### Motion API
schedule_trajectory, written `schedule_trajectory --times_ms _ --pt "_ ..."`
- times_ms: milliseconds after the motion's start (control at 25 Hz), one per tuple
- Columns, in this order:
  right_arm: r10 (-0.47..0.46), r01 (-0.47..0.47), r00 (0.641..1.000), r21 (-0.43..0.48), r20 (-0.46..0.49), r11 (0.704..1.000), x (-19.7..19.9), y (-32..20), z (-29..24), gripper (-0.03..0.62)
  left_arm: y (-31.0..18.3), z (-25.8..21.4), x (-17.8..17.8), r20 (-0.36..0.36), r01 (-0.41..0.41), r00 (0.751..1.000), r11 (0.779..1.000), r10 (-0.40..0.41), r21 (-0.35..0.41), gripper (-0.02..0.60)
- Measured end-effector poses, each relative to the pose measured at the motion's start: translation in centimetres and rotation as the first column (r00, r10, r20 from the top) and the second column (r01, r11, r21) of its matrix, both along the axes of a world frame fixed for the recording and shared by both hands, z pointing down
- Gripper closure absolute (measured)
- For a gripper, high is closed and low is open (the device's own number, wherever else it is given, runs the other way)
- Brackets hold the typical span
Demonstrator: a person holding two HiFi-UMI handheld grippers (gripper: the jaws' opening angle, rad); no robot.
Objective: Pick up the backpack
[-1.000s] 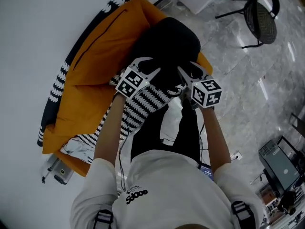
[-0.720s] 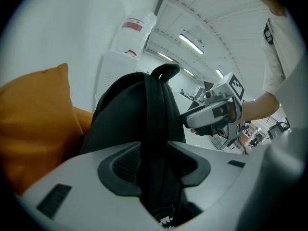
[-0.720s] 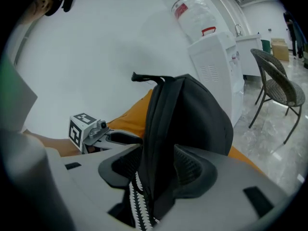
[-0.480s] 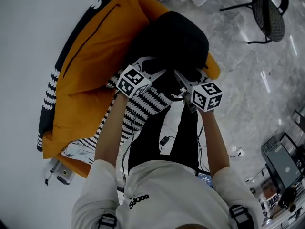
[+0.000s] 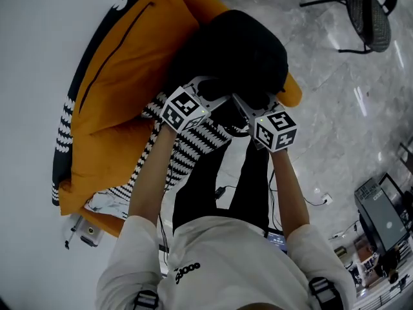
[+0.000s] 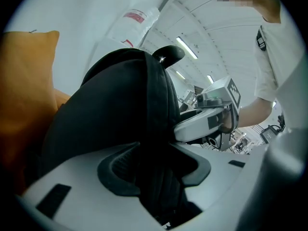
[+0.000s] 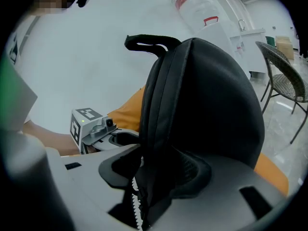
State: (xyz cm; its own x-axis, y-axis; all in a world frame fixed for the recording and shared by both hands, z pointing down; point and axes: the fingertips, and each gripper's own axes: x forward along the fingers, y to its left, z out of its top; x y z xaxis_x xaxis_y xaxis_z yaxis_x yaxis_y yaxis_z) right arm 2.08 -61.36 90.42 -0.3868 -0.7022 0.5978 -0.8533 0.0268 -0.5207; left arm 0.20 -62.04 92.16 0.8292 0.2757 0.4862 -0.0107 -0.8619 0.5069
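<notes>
A black backpack (image 5: 240, 49) stands on an orange jacket (image 5: 122, 76) at the white table's (image 5: 32, 50) edge, its carry handle (image 7: 148, 42) on top. My left gripper (image 5: 213, 90) and right gripper (image 5: 255, 102) sit side by side at its near edge. The left gripper (image 6: 156, 170) straddles a fold of the backpack (image 6: 106, 124). The right gripper (image 7: 154, 172) straddles the zipped seam of the backpack (image 7: 211, 95). Both pairs of jaws have just been opening and stand wide, with the fabric between the pads but not pinched.
A black-and-white striped garment (image 5: 193, 144) lies under my forearms beside the jacket. A water bottle (image 7: 192, 4) lies behind the backpack. On the marble floor, a wire chair (image 5: 371, 18) stands at top right and boxed equipment (image 5: 381, 218) at lower right.
Both grippers have sunk and pushed further onto the backpack's near edge, with their jaws spread wider. The backpack and the jacket have stayed put.
</notes>
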Motion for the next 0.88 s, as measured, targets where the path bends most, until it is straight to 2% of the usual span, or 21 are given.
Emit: schedule_trajectory --times_ms 80,160,320,600,880 --pt "0.002 -0.002 1.0 -0.013 0.006 1.0 0.2 -0.1 0.2 0.396 -0.1 0.1 0.1 0.004 0.013 1.0 1.0 -0.013 -0.004 0.397" --pt "0.003 -0.002 1.0 -0.035 0.007 0.999 0.5 0.0 0.2 0.448 0.0 0.0 0.2 0.012 0.026 1.0 1.0 -0.026 -0.004 0.407" --pt "-0.033 0.033 0.999 -0.072 -0.005 0.997 0.8 0.9 -0.5 0.487 0.9 -0.8 0.6 0.045 0.064 0.997 0.998 -0.064 0.004 0.443" --pt "-0.066 0.061 0.997 -0.104 -0.044 0.993 0.7 2.6 -3.1 0.52 2.1 -3.2 0.0 0.084 0.122 0.988 0.99 -0.128 0.075 0.474" --pt "-0.085 0.078 0.993 -0.087 -0.084 0.993 -0.2 4.7 -8.1 0.534 3.5 -8.0 -1.3 0.097 0.157 0.981 0.982 -0.167 0.101 0.494"
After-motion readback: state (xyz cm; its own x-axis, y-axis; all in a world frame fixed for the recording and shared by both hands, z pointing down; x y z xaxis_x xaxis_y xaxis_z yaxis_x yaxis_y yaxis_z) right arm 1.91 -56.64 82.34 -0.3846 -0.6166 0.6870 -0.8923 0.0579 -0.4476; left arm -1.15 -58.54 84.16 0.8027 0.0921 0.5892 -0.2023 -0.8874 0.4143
